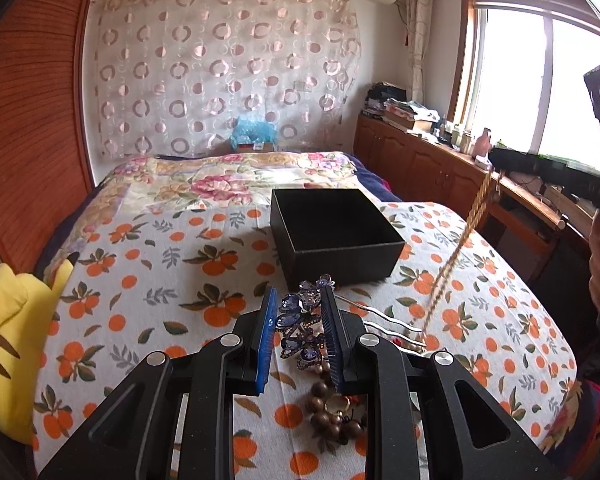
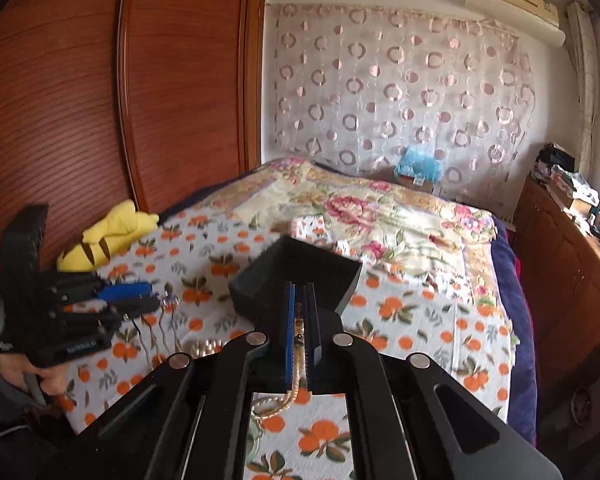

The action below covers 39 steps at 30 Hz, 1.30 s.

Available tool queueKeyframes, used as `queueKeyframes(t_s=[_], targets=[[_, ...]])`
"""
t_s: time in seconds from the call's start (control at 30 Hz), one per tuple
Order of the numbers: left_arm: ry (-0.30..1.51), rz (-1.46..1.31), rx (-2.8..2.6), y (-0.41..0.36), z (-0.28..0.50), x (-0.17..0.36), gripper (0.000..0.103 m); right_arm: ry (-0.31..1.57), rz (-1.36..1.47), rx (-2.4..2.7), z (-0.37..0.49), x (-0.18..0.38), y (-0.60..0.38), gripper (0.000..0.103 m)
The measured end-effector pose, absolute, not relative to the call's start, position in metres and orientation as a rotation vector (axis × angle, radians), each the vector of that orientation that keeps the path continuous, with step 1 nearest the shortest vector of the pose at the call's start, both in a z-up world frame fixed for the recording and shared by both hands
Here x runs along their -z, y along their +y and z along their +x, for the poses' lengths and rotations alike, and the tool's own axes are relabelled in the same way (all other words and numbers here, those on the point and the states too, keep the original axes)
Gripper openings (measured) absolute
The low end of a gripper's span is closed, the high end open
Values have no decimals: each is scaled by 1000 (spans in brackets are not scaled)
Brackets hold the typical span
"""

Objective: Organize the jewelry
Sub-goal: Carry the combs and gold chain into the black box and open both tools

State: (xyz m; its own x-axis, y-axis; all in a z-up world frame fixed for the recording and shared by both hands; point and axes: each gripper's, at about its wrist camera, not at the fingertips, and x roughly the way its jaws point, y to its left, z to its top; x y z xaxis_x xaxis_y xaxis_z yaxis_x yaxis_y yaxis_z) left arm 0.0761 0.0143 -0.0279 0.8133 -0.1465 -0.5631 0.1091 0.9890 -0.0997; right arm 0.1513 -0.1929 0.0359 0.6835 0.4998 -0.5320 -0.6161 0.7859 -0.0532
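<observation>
An open black box (image 1: pixel 332 232) stands on the orange-print bedspread; it also shows in the right wrist view (image 2: pixel 296 276). My left gripper (image 1: pixel 299 300) is shut on a purple jewelled butterfly hair clip (image 1: pixel 300 328) just above the bed, in front of the box. My right gripper (image 2: pixel 300 296) is shut on a gold chain necklace (image 2: pixel 296 380) that hangs down from it; the chain (image 1: pixel 456 252) dangles to the bed right of the box. A brown bead bracelet with a gold ring (image 1: pixel 332 412) and silver wavy hairpins (image 1: pixel 388 320) lie by the left gripper.
A yellow plush toy (image 1: pixel 12 340) lies at the bed's left edge by the wooden wardrobe (image 2: pixel 100 100). A floral quilt (image 1: pixel 228 180) covers the far bed. A wooden cabinet (image 1: pixel 428 160) with clutter runs under the window on the right.
</observation>
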Motion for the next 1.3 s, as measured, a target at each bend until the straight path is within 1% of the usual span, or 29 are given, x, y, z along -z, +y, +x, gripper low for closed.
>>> queueKeyframes(t_s=[0.37, 0.73, 1.07, 1.3], targets=[[576, -44, 103, 18, 101, 15, 21, 468, -273, -600, 177, -79, -175, 5], [564, -39, 69, 24, 132, 7, 21, 437, -217, -583, 211, -115, -166, 5], [573, -35, 59, 20, 156, 7, 21, 477, -179, -585, 236, -103, -160, 5], [584, -33, 55, 14, 174, 9, 21, 615, -185, -598, 256, -49, -155, 5]])
